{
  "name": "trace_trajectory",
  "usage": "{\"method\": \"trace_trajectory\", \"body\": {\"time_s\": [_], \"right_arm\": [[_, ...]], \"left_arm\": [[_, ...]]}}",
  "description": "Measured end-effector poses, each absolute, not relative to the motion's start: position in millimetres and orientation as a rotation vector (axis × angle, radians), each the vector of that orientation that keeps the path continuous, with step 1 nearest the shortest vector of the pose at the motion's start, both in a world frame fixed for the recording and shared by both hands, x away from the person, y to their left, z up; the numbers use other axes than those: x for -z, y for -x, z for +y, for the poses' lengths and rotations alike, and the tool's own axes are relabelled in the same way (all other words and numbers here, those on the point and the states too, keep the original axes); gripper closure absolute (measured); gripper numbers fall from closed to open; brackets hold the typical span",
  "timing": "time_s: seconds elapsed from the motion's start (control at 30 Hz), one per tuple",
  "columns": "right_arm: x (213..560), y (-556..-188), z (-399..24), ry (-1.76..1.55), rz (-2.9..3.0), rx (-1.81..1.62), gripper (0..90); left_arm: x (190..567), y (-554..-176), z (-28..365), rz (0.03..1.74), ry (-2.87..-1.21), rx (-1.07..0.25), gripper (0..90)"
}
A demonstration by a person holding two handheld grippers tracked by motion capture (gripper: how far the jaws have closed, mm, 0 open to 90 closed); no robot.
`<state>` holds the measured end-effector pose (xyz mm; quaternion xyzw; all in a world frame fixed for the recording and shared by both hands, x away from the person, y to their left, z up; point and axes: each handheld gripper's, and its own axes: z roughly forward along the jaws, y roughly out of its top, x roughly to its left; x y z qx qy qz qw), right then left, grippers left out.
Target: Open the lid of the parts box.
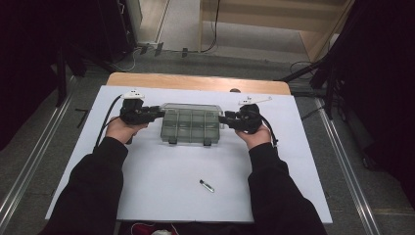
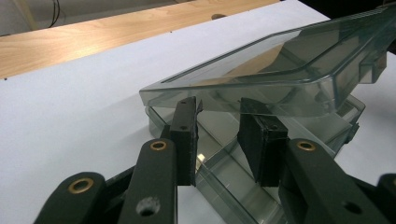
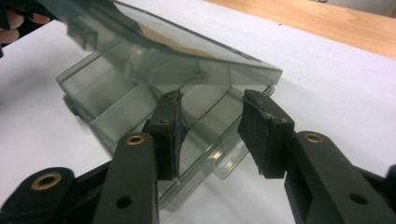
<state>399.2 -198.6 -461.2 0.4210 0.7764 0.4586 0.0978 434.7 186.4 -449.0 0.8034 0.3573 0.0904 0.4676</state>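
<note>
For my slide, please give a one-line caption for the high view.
Two hand-held grippers, left and right, flank a clear compartment box on a white table; a small tube lies nearby.

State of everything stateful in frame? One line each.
organizer box: on the white sheet, base flat, no contents seen.
lid: partly raised, tilted over the base.
left gripper: jaws apart at the box's end wall, under the lid.
right gripper: jaws apart at the opposite end.
small tube: lying flat, untouched.
</note>
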Motion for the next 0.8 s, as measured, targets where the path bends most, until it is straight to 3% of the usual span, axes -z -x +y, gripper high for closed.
{"method": "trace_trajectory", "body": {"time_s": [0.1, 0.33, 0.8], "right_arm": [[462, -404, -198, -1.263, 2.288, -1.366, 54.0], [466, -408, -192, -1.235, 2.286, -1.328, 53.7], [464, -410, -185, -1.217, 2.256, -1.333, 59.4]], "left_arm": [[450, -435, 186, 0.887, -1.968, -0.221, 67.0], [451, -435, 186, 0.890, -1.973, -0.221, 67.0], [451, -437, 186, 0.886, -1.959, -0.230, 67.0]]}}
